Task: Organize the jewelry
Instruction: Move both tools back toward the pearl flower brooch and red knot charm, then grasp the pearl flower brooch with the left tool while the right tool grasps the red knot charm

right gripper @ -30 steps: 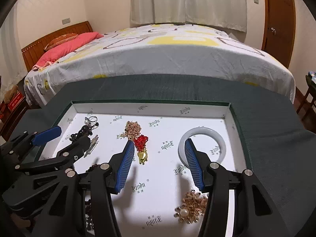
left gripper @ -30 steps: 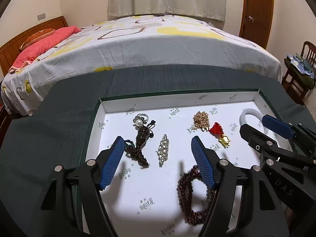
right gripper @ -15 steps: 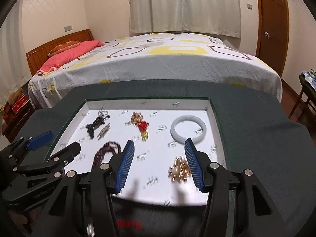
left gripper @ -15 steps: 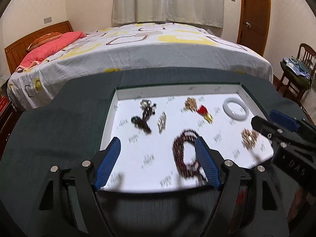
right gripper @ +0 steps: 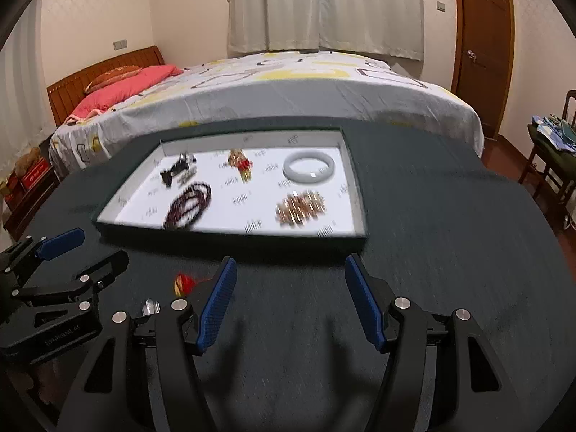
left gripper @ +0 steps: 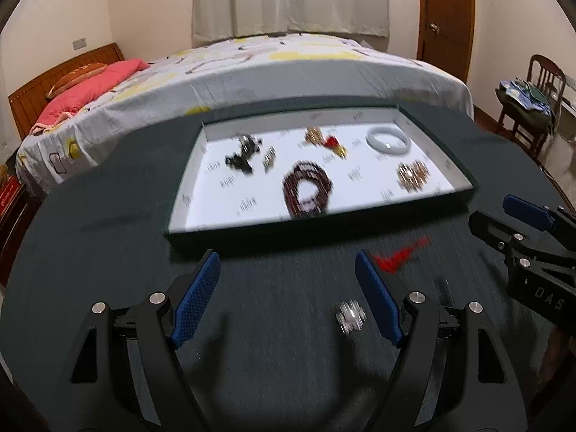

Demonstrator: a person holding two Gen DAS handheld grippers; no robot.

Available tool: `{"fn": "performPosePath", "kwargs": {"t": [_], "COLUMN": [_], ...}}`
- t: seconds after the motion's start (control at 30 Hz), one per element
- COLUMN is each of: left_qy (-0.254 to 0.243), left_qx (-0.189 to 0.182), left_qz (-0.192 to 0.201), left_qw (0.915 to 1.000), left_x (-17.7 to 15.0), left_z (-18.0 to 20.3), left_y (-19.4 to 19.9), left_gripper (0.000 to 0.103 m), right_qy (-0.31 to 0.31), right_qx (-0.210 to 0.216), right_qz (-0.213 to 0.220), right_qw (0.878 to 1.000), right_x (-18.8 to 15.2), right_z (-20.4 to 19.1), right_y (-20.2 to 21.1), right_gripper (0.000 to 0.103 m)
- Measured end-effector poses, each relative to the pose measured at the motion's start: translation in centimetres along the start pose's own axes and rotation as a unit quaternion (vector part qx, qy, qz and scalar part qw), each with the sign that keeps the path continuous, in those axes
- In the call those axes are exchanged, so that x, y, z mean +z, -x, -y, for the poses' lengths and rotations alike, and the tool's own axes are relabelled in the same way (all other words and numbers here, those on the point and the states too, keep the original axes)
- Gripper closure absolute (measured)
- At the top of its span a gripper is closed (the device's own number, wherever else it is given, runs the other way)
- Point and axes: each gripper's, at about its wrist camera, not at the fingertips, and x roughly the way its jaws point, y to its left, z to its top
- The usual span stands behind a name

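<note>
A: Count inside the shallow white-lined dark green tray (left gripper: 464, 176)?
B: Six pieces: one pale jade-like bangle (left gripper: 388, 139), one dark red bead strand (left gripper: 306, 190), four small blurred clusters.
A: Nearer the grippers?
B: Two: one red piece (left gripper: 399, 255), one small silver piece (left gripper: 351, 316).

The left claw (left gripper: 288, 302) hangs empty and wide-jawed over the dark surface (left gripper: 90, 252), with a small silvery piece (left gripper: 351, 316) lying just inside its right finger. A red trinket (left gripper: 399, 255) lies at two o'clock of that piece, blurred. At twelve o'clock, the white-lined tray (left gripper: 187, 194) holds a dark bead loop (left gripper: 306, 190), a pale bangle (left gripper: 388, 139) and a gold cluster (left gripper: 412, 176).
</note>
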Motion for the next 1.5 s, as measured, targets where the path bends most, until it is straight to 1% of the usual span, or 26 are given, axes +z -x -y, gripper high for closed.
{"fn": "performPosePath", "kwargs": {"t": [0.13,0.23,0.3,0.33,0.43,0.47,0.6,0.7,0.83,0.9,0.97,1.0,1.07,1.13,1.37,1.5], "left_qy": [-0.002,-0.002,-0.003,-0.004,-0.002,-0.002,-0.004,0.0,0.002,0.003,0.0,-0.002,-0.006,-0.008,-0.005,0.001], "left_qx": [-0.004,-0.009,-0.01,-0.01,-0.012,-0.012,-0.016,-0.024,-0.03,-0.038,-0.043,-0.044,-0.048,-0.05,-0.049,-0.044], "left_qz": [-0.014,-0.027,-0.033,-0.036,-0.046,-0.048,-0.058,-0.063,-0.063,-0.062,-0.062,-0.061,-0.06,-0.059,-0.059,-0.055], "left_qw": [0.9999,0.9996,0.9994,0.9993,0.9989,0.9988,0.9982,0.9977,0.9976,0.9973,0.9972,0.9972,0.997,0.997,0.9971,0.9975], "left_x": [-1.5,-2.1,-2.3,-2.5,-2.7,-2.7,-2.8,-3.1,-3.0,-2.9,-2.9,-2.9,-2.9,-2.9,-2.9,-2.9], "left_z": [0.9,1.6,2.0,2.1,2.4,2.5,2.7,2.7,2.6,2.5,2.6,2.6,2.7,2.8,2.5,1.7], "left_y": [0.1,-0.3,-0.6,-0.7,-1.2,-1.3,-1.9,-2.2,-2.4,-2.5,-2.5,-2.5,-2.4,-2.4,-2.3,-1.9], "left_gripper": [0.028,0.031,0.035,0.035,0.038,0.042,0.051,0.055,0.055,0.061,0.065,0.071,0.076,0.08,0.082,0.082], "right_qy": [-0.009,-0.012,-0.017,-0.02,-0.026,-0.029,-0.035,-0.036,-0.036,-0.036,-0.036,-0.036,-0.035,-0.034,-0.033,-0.031], "right_qx": [0.0,0.002,0.003,0.005,0.007,0.008,0.013,0.015,0.015,0.014,0.014,0.014,0.014,0.014,0.014,0.016], "right_qz": [-0.005,-0.006,-0.007,-0.008,-0.009,-0.009,-0.007,-0.006,-0.006,-0.008,-0.01,-0.011,-0.012,-0.013,-0.013,-0.014], "right_qw": [1.0,1.0,1.0,1.0,1.0,1.0,0.999,0.999,0.999,0.999,0.999,0.999,0.999,0.999,0.999,0.999], "right_x": [-1.4,-2.2,-2.7,-2.9,-3.1,-3.2,-3.2,-3.2,-3.2,-3.2,-3.3,-3.3,-3.3,-3.4,-3.4,-3.5], "right_z": [0.9,1.2,1.6,1.7,2.1,2.2,2.5,2.5,2.5,2.5,2.5,2.4,2.4,2.3,2.2,1.9], "right_y": [0.8,1.2,1.3,1.4,1.4,1.4,1.4,1.5,1.5,1.4,1.3,1.3,1.2,1.2,1.1,1.0], "right_gripper": [0.042,0.042,0.042,0.042,0.042,0.042,0.042,0.042,0.042,0.042,0.042,0.042,0.042,0.042,0.042,0.042]}}
